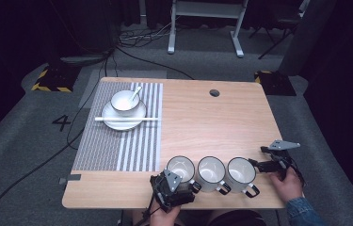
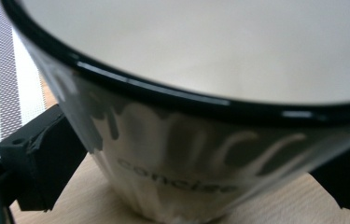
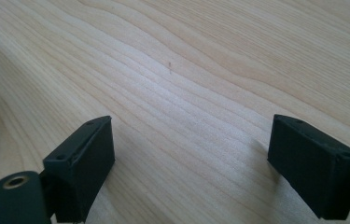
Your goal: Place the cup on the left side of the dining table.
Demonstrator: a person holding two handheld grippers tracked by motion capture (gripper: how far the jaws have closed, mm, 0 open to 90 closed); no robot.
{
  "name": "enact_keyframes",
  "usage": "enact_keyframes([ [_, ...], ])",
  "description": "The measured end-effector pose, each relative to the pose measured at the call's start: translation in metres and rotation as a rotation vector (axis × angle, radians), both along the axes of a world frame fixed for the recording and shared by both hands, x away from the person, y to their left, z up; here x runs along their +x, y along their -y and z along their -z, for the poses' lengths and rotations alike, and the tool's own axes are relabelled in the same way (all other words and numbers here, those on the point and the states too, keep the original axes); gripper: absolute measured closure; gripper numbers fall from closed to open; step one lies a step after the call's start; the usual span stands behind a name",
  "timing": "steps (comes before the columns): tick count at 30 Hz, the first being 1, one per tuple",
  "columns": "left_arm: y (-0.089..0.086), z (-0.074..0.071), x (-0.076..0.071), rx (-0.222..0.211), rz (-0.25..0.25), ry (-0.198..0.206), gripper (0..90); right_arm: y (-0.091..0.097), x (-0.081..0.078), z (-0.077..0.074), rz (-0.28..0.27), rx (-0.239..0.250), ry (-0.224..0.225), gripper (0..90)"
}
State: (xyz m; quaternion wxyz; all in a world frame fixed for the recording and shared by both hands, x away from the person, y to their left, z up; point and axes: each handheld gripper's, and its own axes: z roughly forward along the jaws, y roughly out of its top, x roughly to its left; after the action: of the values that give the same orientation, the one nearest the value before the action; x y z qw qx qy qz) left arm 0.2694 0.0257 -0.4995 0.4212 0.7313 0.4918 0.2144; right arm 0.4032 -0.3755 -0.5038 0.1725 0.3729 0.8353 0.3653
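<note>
— Grey carpet surrounds the wooden table (image 1: 202, 122); what sits nearest the person?

— Three white mugs with black rims stand in a row along the near edge. The left mug (image 1: 180, 169) has the left gripper (image 1: 172, 187) at it, whose fingers (image 2: 37, 158) are spread on either side of the mug's body (image 2: 186, 163); whether they press it cannot be told.

— And the others?

— The middle mug (image 1: 211, 170) touches its neighbours, and the right mug (image 1: 241, 171) stands just beside the right gripper (image 1: 270, 162), whose fingers (image 3: 86, 163) are apart over bare wood.

— Farther back?

— A striped placemat (image 1: 117, 141) carries a plate (image 1: 124, 117), a bowl (image 1: 125, 101) with a spoon (image 1: 135, 93), and a chopstick (image 1: 127, 119) across the plate.
</note>
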Motion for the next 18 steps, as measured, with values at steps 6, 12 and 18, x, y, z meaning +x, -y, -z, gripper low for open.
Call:
enact_keyframes([
  [6, 0.003, 0.004, 0.006, 0.0, 0.0, 0.035, 1.6, 0.0, 0.0, 0.0, 0.005, 0.002, 0.001, 14.5],
  [12, 0.001, 0.004, 0.015, -0.008, 0.053, 0.001, 0.6, 0.0, 0.0, 0.0, 0.004, -0.005, 0.005, 14.5],
  [18, 0.001, 0.004, 0.017, -0.011, 0.056, -0.013, 0.4, 0.001, -0.001, 0.0, 0.004, -0.005, 0.004, 14.5],
])
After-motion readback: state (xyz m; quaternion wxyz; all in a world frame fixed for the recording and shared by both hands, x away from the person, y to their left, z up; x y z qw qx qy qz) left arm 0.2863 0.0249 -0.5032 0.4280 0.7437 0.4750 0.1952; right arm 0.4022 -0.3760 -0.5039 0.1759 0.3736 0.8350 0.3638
